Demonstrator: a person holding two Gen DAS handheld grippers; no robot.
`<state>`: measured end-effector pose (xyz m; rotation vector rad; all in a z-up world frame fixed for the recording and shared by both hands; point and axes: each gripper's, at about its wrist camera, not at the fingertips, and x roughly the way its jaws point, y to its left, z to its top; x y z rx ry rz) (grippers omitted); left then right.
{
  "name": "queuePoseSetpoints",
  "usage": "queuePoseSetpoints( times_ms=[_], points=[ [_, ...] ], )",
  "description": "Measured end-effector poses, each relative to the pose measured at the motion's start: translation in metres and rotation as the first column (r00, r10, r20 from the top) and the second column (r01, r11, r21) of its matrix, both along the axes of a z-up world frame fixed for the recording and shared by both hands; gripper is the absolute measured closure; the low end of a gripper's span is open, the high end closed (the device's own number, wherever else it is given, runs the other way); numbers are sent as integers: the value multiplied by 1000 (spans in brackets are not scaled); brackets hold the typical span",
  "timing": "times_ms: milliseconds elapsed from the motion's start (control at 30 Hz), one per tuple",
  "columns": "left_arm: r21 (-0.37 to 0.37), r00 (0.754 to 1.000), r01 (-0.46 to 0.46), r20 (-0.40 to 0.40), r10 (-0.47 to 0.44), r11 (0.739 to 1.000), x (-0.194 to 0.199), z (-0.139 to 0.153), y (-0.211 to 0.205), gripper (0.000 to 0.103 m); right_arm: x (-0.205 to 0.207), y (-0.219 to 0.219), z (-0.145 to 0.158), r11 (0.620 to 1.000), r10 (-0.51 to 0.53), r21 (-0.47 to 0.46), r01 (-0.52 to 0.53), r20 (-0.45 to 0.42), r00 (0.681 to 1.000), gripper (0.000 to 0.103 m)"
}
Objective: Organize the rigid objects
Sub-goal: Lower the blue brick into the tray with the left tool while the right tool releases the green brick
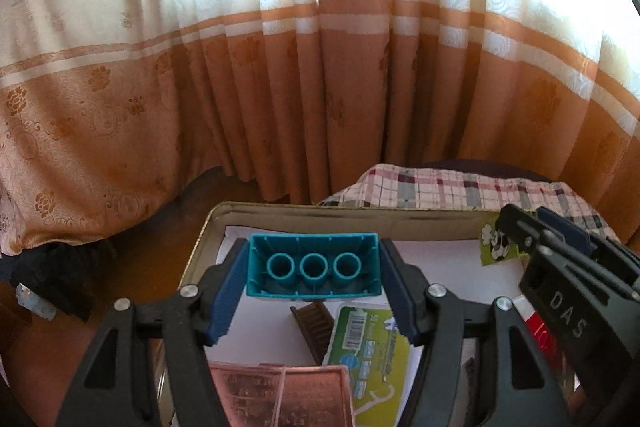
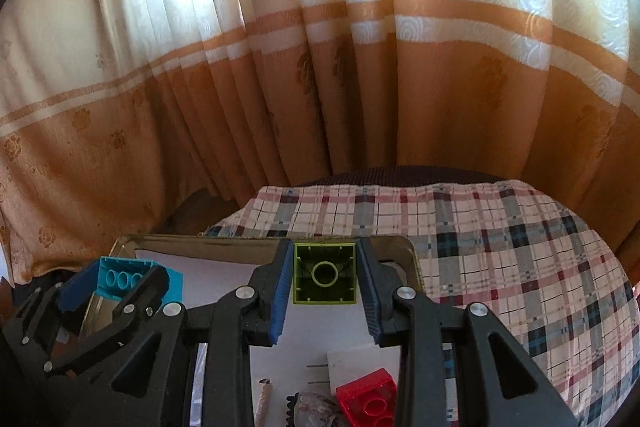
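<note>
The left tool (image 1: 314,273) grips a teal brick (image 1: 313,266), hollow underside facing the camera, held above a shallow metal tray (image 1: 208,227). The right tool (image 2: 325,277) clamps a green brick (image 2: 325,275) above the same tray. A red brick (image 2: 370,403) lies in the tray.

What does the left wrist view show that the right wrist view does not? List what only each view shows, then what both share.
Only the left wrist view shows the brown comb, the green packet with a barcode and the pink case.

Only the right wrist view shows the red brick and the hollow underside of the green brick, clamped in the right gripper.

Both show the teal brick, clamped in the left gripper, plus the tray, the plaid blanket and the curtain.
</note>
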<state>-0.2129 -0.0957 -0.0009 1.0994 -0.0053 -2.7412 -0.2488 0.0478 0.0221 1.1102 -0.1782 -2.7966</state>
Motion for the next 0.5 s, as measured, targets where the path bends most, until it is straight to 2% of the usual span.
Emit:
queuePoseSetpoints(
  times_ms=[167,500],
  points=[
    [17,1000,1,30,-2,1000,-6,-8,-2,39,-6,-4,-8,1000,11,-6,-10,36,999,68],
    [-11,997,-2,72,3,1000,-11,-19,0,39,-18,-7,-19,1000,11,1,-12,110,994,68]
  ],
)
